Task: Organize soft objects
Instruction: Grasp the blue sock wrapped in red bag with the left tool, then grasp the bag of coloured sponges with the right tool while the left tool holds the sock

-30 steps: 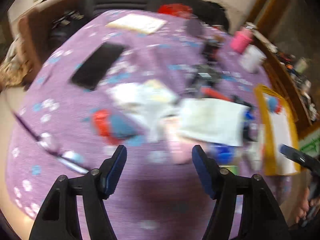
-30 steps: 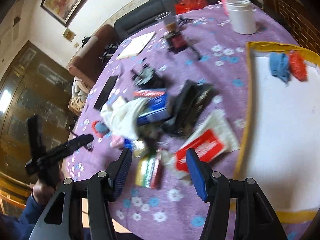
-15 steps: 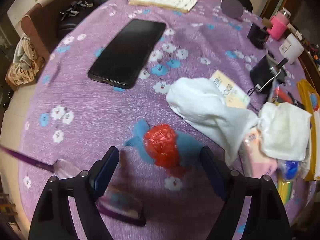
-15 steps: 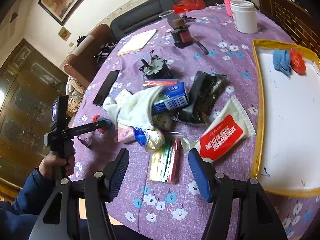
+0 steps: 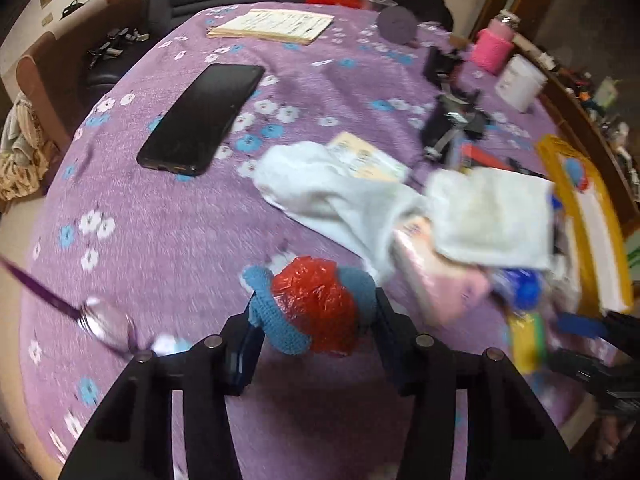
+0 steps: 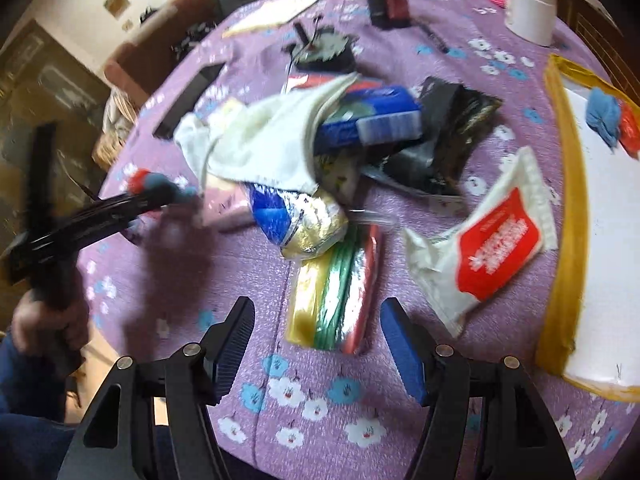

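Observation:
A soft bundle (image 5: 316, 304) of crinkled red plastic and blue knit sits between the fingers of my left gripper (image 5: 314, 340). Its jaws are closing and both pads press the bundle's sides. The right wrist view shows the same gripper (image 6: 160, 196) and the bundle (image 6: 152, 180) at the left, with a hand on the handle. A white cloth (image 5: 332, 188) lies draped over the pile behind. My right gripper (image 6: 318, 344) hangs over the purple tablecloth, its jaws opening and nothing between them. A striped foil packet (image 6: 336, 292) lies just beyond its fingertips. A yellow-rimmed white tray (image 6: 568, 240) holds a blue and a red soft piece (image 6: 604, 116).
A black phone (image 5: 204, 116) and a notebook (image 5: 272, 24) lie at the back left. A purple-handled spoon (image 5: 92, 320) sits beside my left gripper. The pile includes a blue box (image 6: 372, 120), a black pouch (image 6: 452, 128) and a red-and-white pouch (image 6: 492, 248). A white jar (image 6: 528, 8) stands far right.
My left gripper came down around the red and blue bundle and its jaws narrowed onto it. My right gripper sank closer to the table over the striped packet, and its jaws widened.

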Available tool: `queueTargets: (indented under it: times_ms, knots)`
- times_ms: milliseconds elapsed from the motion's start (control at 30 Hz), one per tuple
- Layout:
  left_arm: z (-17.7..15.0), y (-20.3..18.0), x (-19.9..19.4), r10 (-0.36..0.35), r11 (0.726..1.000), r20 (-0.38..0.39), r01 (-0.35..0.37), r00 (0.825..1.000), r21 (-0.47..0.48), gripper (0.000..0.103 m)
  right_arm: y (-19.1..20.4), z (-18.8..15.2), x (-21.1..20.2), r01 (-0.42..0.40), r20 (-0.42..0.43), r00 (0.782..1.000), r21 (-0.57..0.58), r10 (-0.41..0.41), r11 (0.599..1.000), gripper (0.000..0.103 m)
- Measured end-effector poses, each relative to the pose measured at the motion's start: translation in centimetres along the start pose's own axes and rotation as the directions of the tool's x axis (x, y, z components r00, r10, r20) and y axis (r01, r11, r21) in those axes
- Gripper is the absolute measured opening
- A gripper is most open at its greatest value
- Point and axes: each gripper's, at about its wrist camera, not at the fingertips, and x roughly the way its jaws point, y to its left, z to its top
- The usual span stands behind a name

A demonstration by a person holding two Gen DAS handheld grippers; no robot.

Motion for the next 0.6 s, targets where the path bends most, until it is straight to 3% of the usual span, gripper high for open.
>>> queueTargets:
  times_ms: [233,267,333,400,600]
  knots:
    - [-2.3,-2.9,-1.8,-0.059,0.995,0.015,0.057,0.998,0.080,0.049,1.4,0.7,3.5,0.133,-0.058,0.989,-0.043,-0.135,0.990,0.072]
    - [-2.4,-3.2,-1.6,-0.063,0.994,0.012,0.062,0.998,0.090,0.049,1.5,0.6,3.5,0.147,-0.044,0.988,-0.050,-0.150,0.988,0.068]
    - [-2.8,-3.8,-1.7,-0.074,0.991,0.009,0.072,0.997,0.115,0.049,1.6,0.5,3.5,0.189,-0.043,0.980,-0.077,-0.193,0.979,0.049]
    - [-2.8,-4.1,-1.7,-0.084,0.988,0.016,0.081,0.996,0.130,0.049,1.0,0.3,3.1,0.157,-0.055,0.986,-0.054,-0.160,0.986,0.043]
    - [-2.3,-6.4,-1.5,-0.143,0.973,0.019,0.137,0.989,0.187,0.049,0.5,-2.2,0.9,0.082,-0.059,0.995,-0.028,-0.084,0.996,0.041]
